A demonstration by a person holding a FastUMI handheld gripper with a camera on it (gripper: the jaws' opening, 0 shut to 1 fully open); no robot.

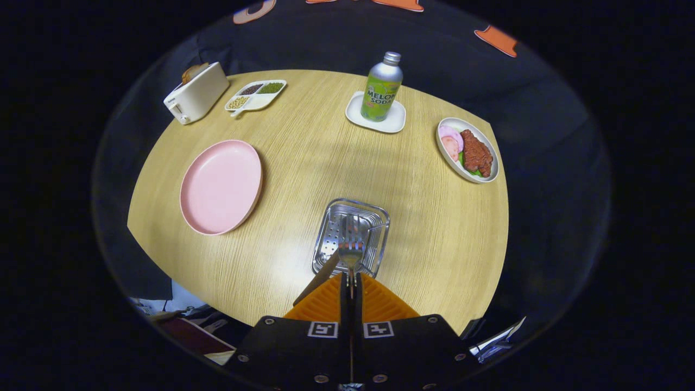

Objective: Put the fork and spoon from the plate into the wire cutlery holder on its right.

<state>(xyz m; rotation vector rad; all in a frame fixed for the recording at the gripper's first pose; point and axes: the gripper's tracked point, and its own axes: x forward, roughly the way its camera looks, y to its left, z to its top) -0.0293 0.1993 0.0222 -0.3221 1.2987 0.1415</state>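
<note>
Looking down along the tongs [351, 282] over a round wooden worktop [304, 163]. Farthest left, at the far edge, stands a cream toaster [196, 93] with bread in its slot. Just right of it lies a white divided dish [255, 95] of beans and seeds. Nearer and still on the left sits the pink plate [221, 186], with nothing on it. At the middle, just ahead of the fingertips, rests the wire cutlery holder [352, 236], a shiny metal basket with a perforated side. The tongs are pressed nearly together, both fingers clamping the handle of a metal fork [351, 247], whose tines point away over the basket's opening. A dark, flat handle [317, 283] slants beside the left finger; what it belongs to cannot be told. Farther back, right of centre, a green soda bottle [381, 87] stands upright on a small white tray [376, 120]. Farthest right lies an oval white plate of meat slices [468, 151] with greens.
</note>
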